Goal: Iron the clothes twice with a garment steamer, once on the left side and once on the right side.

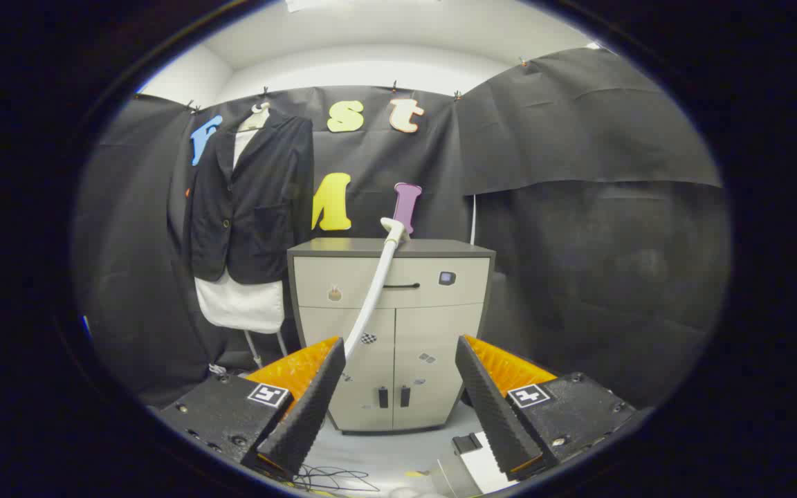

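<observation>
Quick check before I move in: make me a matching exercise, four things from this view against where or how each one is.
Things:
1. black jacket
2. steamer head
3. white hose
4. gripper

Places or states:
A. open, holding nothing
B. resting on the cabinet top
C. hanging on a hanger beside the cabinet
D. running down the cabinet front

Pairs: 1-C, 2-B, 3-D, 4-A
</observation>
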{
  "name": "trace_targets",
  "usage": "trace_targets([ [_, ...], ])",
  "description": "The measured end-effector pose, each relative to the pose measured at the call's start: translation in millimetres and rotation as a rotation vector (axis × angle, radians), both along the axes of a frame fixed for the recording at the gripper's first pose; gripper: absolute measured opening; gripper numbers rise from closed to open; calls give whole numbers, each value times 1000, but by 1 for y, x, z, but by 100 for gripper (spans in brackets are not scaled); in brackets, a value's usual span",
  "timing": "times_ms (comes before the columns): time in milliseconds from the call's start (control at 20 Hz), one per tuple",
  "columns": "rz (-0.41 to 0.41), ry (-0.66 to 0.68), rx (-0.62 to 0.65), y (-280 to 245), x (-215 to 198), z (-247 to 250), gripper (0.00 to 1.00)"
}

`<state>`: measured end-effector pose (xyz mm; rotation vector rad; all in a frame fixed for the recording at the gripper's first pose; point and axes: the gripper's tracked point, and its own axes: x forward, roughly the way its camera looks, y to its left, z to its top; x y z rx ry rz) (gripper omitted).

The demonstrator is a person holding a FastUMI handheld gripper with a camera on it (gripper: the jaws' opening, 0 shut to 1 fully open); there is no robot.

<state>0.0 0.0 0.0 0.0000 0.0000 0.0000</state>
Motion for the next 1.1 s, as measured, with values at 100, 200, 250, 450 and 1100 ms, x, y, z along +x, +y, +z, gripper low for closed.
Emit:
trace_targets([
  [100, -4, -5, 5, -1, 1, 3, 100],
  [200, -7, -7, 1, -3, 3, 4, 100],
  [250, -10, -11, -6, -3, 4, 5, 100],
  [450, -8, -12, -4, -4, 8, 9, 100],
  [1100, 1, -75, 48, -35, 69, 120, 100],
])
